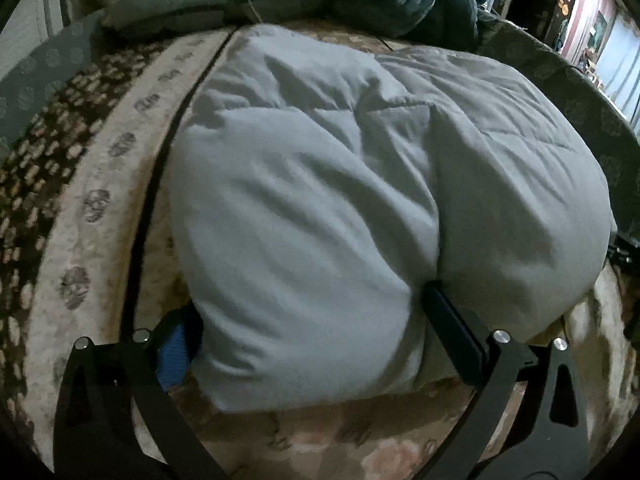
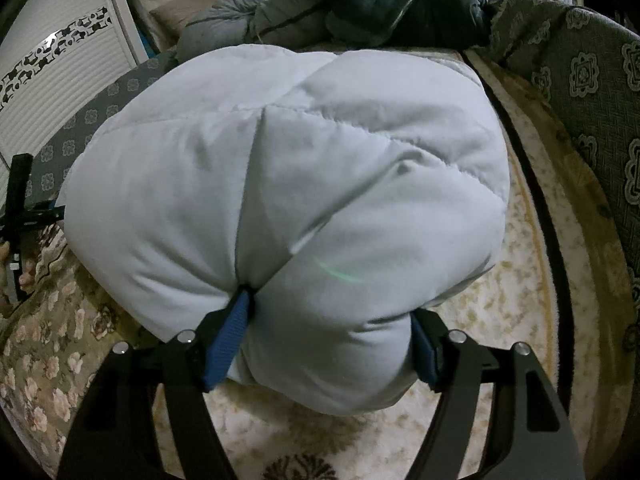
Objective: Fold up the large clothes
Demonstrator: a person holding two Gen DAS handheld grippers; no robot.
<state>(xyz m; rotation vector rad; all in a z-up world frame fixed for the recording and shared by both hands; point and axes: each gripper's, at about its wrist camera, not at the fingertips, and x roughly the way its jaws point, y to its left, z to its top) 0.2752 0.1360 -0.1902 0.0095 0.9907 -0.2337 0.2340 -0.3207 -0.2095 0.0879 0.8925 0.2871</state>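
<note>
The puffy grey quilted garment (image 1: 360, 184) is lying bunched on the patterned rug (image 1: 72, 248), its near edge clamped by both the left gripper (image 1: 308, 332) and the right gripper (image 2: 328, 336) — probably so that thick fold can't spring open.

A patterned floral carpet (image 2: 48, 344) is spreading across the floor, a dark heap of quilted bedding (image 2: 384, 4) is lying along the top of the frame, and a white ribbed wardrobe door (image 2: 60, 80) is standing at upper left.
</note>
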